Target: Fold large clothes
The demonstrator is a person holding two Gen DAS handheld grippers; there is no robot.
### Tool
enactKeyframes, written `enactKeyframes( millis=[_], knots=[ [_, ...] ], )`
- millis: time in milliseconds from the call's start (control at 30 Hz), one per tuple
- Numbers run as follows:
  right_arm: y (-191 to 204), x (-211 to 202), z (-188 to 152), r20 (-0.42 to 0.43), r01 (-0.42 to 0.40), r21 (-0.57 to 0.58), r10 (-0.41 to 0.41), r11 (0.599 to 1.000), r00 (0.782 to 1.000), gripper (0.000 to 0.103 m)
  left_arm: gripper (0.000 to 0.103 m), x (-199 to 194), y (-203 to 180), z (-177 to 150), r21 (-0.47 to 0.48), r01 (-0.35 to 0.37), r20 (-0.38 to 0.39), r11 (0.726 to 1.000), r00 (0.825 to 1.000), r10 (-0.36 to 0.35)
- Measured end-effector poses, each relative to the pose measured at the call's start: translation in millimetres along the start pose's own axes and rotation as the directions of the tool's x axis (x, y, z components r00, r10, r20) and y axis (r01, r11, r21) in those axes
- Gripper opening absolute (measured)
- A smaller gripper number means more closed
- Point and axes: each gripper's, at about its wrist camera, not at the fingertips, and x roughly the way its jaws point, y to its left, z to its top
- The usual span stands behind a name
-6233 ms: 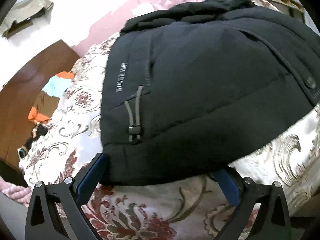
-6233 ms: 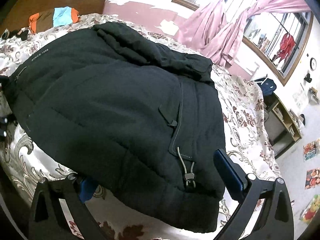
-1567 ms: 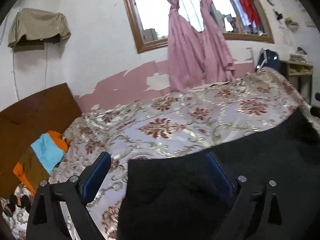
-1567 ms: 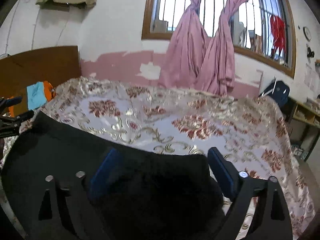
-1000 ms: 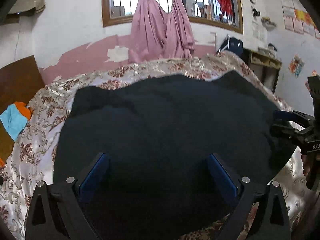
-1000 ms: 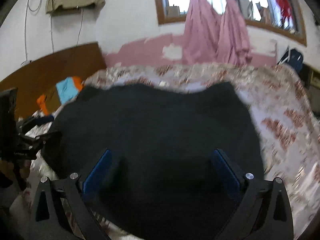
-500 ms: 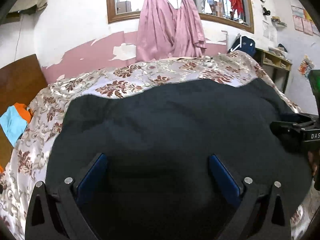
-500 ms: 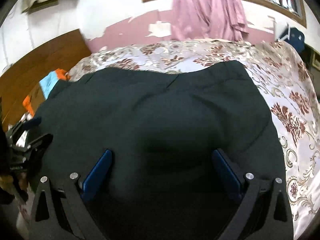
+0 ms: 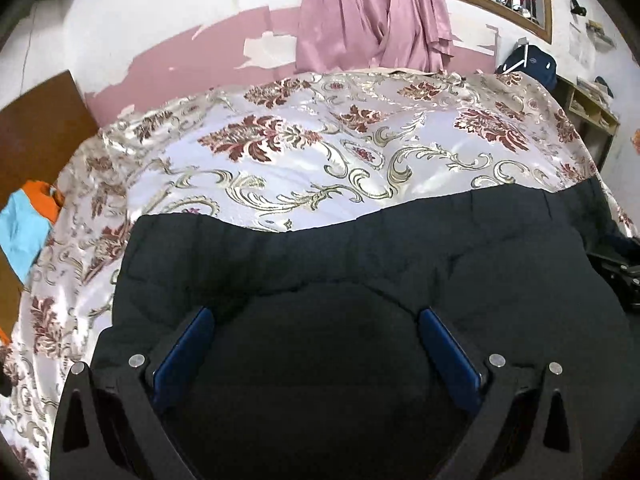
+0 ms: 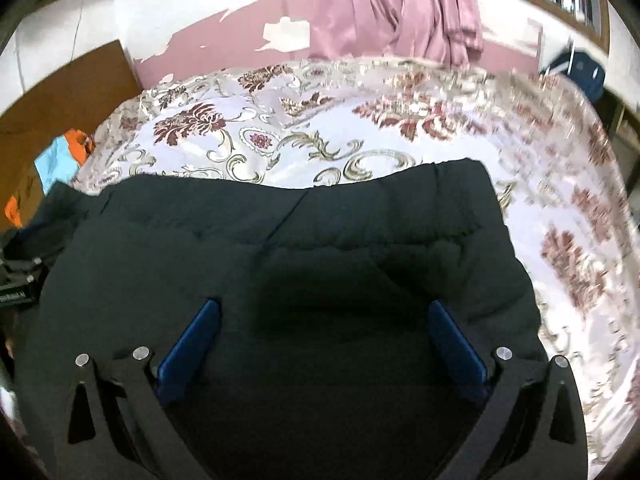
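A thick black quilted jacket point(image 9: 360, 272) is spread across the flowery satin bedspread point(image 9: 320, 152), bunched between both left tongs point(image 9: 316, 340) and right tongs point(image 10: 320, 332), which are gaping wide, nothing pinched. Looks mid-fold; a fresh edge probably needs to be gripped next.

No text, label or number can be read in either view.

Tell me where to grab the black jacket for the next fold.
Probably the far hem of the black jacket, at its two corners lying flat on the bedspread. Come in low from each side, left claw and right claw open, since that edge is straight and exposed.
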Motion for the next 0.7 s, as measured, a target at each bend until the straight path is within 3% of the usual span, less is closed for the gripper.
enactKeyframes(
  millis=[167, 300, 533, 700],
  knots=[
    [0.7, 21.1, 2.2, -0.057, -0.01, -0.002, 0.01, 1.0, 0.998, 0.102, 0.103, 20.4, -1.0, 7.6, -0.006, -0.01, -0.055, 1.0, 0.998, 0.009],
    [0.4, 30.2, 1.3, -0.068, -0.014, 0.003, 0.014, 1.0, 0.998, 0.102, 0.103, 27.3, 0.9, 7.6, -0.025, 0.002, -0.056, 1.0, 0.998, -0.004],
    [6.5, 27.2, -9.1, 0.029, 0.019, -0.003, -0.019, 1.0, 0.999, 0.102, 0.103, 30.7, 6.8, -2.0, -0.089, 0.042, 0.013, 0.995, 0.999, -0.041],
    [2.9, 31.4, -7.1, 0.041, 0.01, 0.009, -0.01, 1.0, 0.999, 0.102, 0.103, 37.2, 8.2, -2.1, -0.108, 0.05, 0.031, 0.993, 0.998, -0.046]
  ],
)
